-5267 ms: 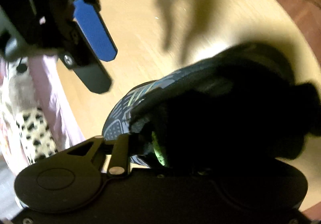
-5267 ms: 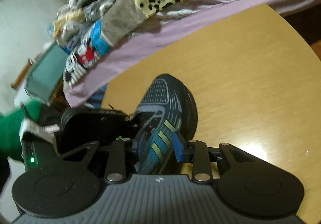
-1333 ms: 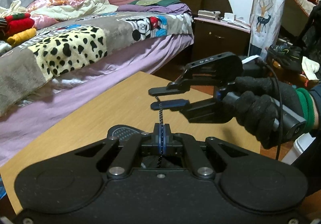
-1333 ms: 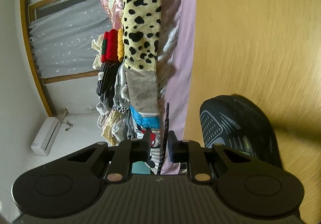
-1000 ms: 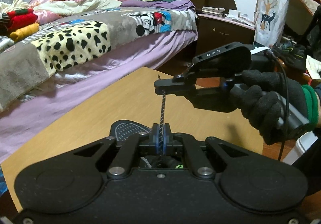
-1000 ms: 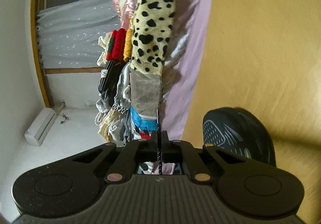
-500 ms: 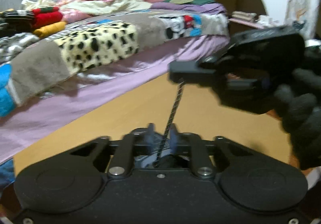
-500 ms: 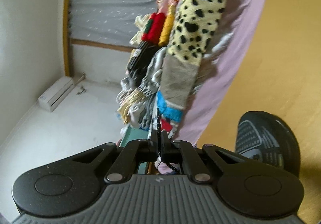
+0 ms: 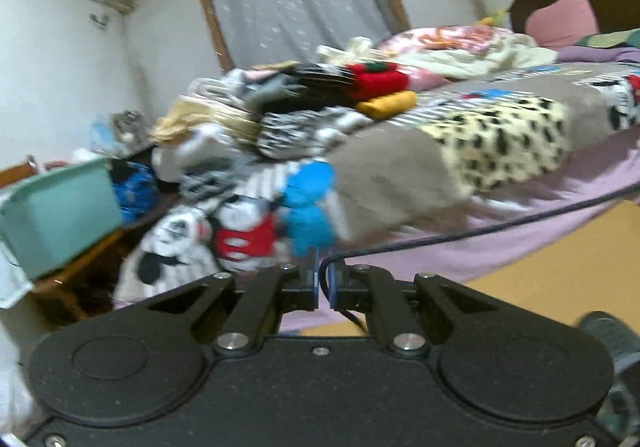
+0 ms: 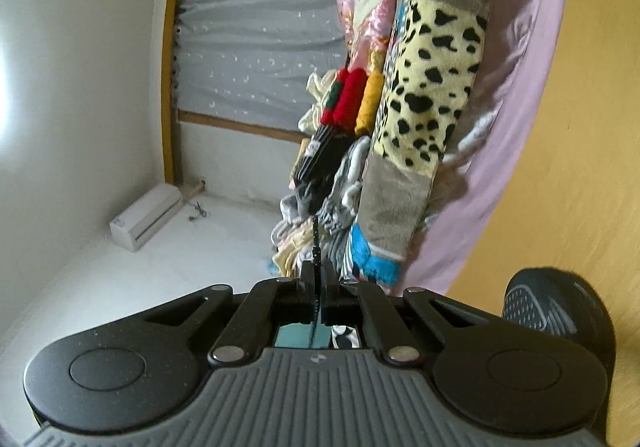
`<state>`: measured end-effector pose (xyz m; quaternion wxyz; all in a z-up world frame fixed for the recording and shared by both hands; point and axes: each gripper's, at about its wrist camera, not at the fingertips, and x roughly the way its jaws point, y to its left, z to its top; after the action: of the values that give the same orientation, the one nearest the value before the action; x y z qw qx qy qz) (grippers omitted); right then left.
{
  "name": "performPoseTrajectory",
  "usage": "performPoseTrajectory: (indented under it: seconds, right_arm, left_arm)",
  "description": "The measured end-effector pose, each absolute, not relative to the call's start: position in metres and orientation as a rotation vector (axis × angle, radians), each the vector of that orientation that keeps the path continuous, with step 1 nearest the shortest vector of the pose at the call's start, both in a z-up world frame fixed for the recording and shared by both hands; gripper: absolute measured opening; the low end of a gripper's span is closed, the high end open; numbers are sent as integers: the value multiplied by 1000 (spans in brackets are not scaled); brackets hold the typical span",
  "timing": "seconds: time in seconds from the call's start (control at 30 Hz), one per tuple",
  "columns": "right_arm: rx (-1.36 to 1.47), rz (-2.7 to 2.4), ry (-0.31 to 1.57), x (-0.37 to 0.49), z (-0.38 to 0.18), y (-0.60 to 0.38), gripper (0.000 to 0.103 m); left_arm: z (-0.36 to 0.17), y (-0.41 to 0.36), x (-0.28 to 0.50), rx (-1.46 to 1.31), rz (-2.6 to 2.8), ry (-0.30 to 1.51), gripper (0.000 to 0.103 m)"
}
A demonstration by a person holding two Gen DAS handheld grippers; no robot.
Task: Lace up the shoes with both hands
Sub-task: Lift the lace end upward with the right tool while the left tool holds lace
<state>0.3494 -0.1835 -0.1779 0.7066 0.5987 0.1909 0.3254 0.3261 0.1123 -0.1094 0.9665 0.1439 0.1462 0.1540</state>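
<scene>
In the left wrist view my left gripper (image 9: pixel 324 279) is shut on the thin black shoelace (image 9: pixel 480 229). From its pads the lace curves away to the right edge, above the wooden table (image 9: pixel 560 267). A dark blurred shoe (image 9: pixel 604 331) shows at the lower right. In the right wrist view my right gripper (image 10: pixel 317 279) is shut on the shoelace's end (image 10: pixel 316 243). A short tip sticks out past its fingertips. The black mesh toe of the shoe (image 10: pixel 556 307) rests on the table (image 10: pixel 580 127), low on the right of that gripper. Neither gripper shows in the other's view.
A bed with a purple sheet (image 9: pixel 520 215) and a patchwork quilt (image 10: pixel 432 107) runs along the table's far edge, with several folded clothes (image 9: pixel 376 81) piled on it. A teal box (image 9: pixel 60 219) stands on a low stand at the left.
The left view has swung left, and the right gripper and gloved hand have left it. The left jaws closed on the lace, which now trails right. The right gripper rose, still holding the lace end.
</scene>
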Motion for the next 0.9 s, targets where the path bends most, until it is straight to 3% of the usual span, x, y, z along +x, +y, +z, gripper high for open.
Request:
performPoseTrajectory:
  seconds: [0.9]
  right_arm:
    - [1396,170,183,339,-205,-331,4]
  left_arm:
    - [-41,235,276,106,645,148,4]
